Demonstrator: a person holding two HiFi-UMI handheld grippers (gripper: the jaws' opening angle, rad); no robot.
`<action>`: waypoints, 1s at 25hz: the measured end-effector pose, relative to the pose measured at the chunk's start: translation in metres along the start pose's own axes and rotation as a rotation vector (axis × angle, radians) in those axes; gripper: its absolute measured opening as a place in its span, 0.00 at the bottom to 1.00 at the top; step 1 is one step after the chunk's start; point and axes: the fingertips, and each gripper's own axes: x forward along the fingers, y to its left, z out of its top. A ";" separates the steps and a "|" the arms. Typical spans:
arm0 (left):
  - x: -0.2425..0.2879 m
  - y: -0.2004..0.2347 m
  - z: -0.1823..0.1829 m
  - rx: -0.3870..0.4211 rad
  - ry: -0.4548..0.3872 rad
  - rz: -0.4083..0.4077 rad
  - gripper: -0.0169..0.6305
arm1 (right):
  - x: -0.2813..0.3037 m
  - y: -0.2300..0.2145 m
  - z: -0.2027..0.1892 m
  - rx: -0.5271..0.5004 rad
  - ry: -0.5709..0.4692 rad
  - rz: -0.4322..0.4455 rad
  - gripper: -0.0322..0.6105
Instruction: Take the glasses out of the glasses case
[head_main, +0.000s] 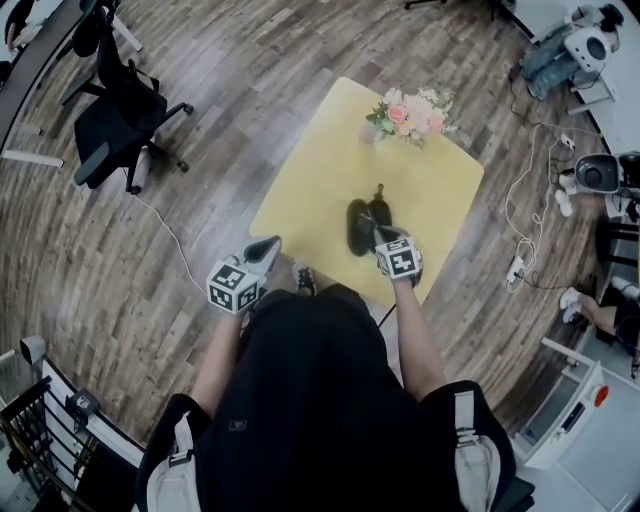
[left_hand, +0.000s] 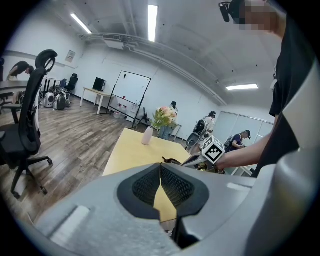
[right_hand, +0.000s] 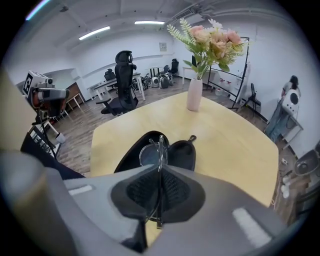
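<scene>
1. The right gripper (right_hand: 160, 175) has its jaws pressed onto the thin frame of the glasses (right_hand: 150, 154). The frame runs upright through the seam between the pads, and one lens shows just beyond the tips.
2. The case (right_hand: 182, 152) lies open on the yellow worktop (head_main: 330, 160). Its two black halves sit side by side, each with its long axis running from near to far.
3. The held lens stands over the left half of the case, directly ahead of the right gripper. Whether the glasses have cleared the shell or rest in it cannot be told.
4. The left gripper (left_hand: 160, 167) has its pads closed on each other at the tips, with nothing between them. It hangs off the near left edge of the worktop, well apart from the case, so the right gripper is much the nearer.
5. Judgement: the glasses are gripped, so the step in hand is the lift-out. The coming move depends on drawing them up and back towards the person, clear of the near rim of the case.
6. A vase of flowers (head_main: 412, 113) stands at the far edge, well clear of that path.
</scene>
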 end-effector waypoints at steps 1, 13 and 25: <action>0.002 -0.005 -0.002 0.002 0.000 -0.001 0.05 | -0.003 -0.001 -0.002 0.001 -0.012 0.005 0.08; 0.006 -0.076 -0.005 0.020 -0.004 0.033 0.05 | -0.051 -0.005 -0.013 -0.049 -0.138 0.078 0.08; 0.030 -0.170 -0.002 0.068 -0.014 0.026 0.05 | -0.113 0.003 -0.040 -0.114 -0.281 0.214 0.08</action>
